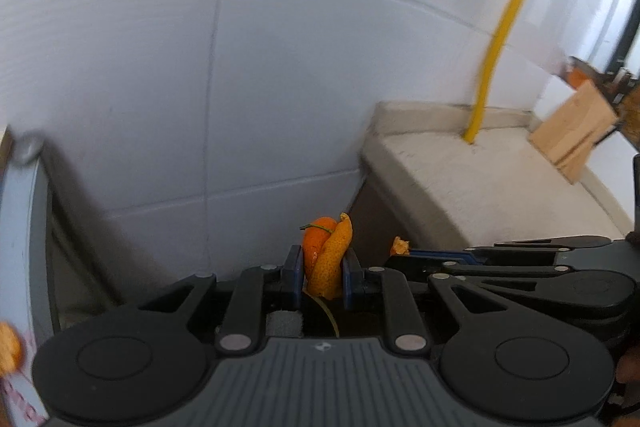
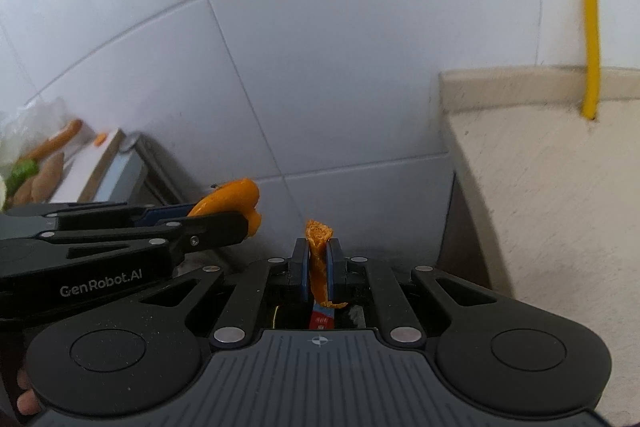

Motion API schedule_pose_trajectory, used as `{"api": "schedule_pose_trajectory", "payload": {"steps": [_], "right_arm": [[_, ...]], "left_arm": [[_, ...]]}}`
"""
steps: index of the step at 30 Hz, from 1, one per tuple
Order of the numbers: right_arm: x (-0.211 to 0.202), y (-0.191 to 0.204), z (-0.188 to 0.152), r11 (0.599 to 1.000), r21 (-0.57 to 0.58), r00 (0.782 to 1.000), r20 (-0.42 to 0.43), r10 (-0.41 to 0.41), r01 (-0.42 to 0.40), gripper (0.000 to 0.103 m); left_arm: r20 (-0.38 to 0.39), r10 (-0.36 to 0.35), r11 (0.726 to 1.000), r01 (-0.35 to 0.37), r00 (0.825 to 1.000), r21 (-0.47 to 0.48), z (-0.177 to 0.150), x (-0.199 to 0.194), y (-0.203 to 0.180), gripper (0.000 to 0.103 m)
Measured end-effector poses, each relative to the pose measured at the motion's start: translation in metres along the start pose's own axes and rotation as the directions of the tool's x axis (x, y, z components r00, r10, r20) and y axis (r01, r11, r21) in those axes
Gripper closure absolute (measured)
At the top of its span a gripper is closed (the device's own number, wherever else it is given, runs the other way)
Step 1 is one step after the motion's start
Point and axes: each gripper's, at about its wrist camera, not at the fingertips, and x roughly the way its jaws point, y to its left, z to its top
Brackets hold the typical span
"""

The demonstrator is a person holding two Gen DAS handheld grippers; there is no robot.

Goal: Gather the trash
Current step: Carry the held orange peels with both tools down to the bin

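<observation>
My left gripper (image 1: 322, 267) is shut on a curled piece of orange peel (image 1: 326, 259) with a thin green stem; the peel sticks up between the blue pads. In the right wrist view the same gripper (image 2: 224, 217) reaches in from the left with that peel (image 2: 230, 197) at its tip. My right gripper (image 2: 319, 263) is shut on a thin strip of orange peel (image 2: 319, 255) that stands up between its pads. In the left wrist view the right gripper (image 1: 404, 253) lies at the right with that strip (image 1: 400, 246) poking from its tip. Both grippers point down into the gap beside a white tiled wall.
A beige counter (image 2: 560, 187) with a yellow pipe (image 2: 590, 27) rising from it stands at the right. Wooden boards (image 1: 574, 131) lean at its far end. A cutting board (image 2: 86, 163) with carrots and vegetables (image 2: 44, 155) lies at the left. A grey appliance edge (image 1: 24, 247) is at the left.
</observation>
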Motion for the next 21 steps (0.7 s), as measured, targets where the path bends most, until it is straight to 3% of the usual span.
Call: {"api": "schedule_pose_trajectory", "payload": {"steps": [8,21], "right_arm": [[0.039,-0.016,-0.007,1.000,-0.017,0.993,-0.119,0.024,-0.026,0.091],[0.083,-0.018,-0.017,0.999,-0.012,0.975,-0.216,0.046,-0.050,0.091]], "left_arm": [[-0.084,0.080,0.990,-0.089,0.993,-0.106,-0.022,0.035,0.006,0.089],[-0.137,0.167,0.976,-0.184,0.976,-0.118,-0.035,0.055,0.016,0.089]]}}
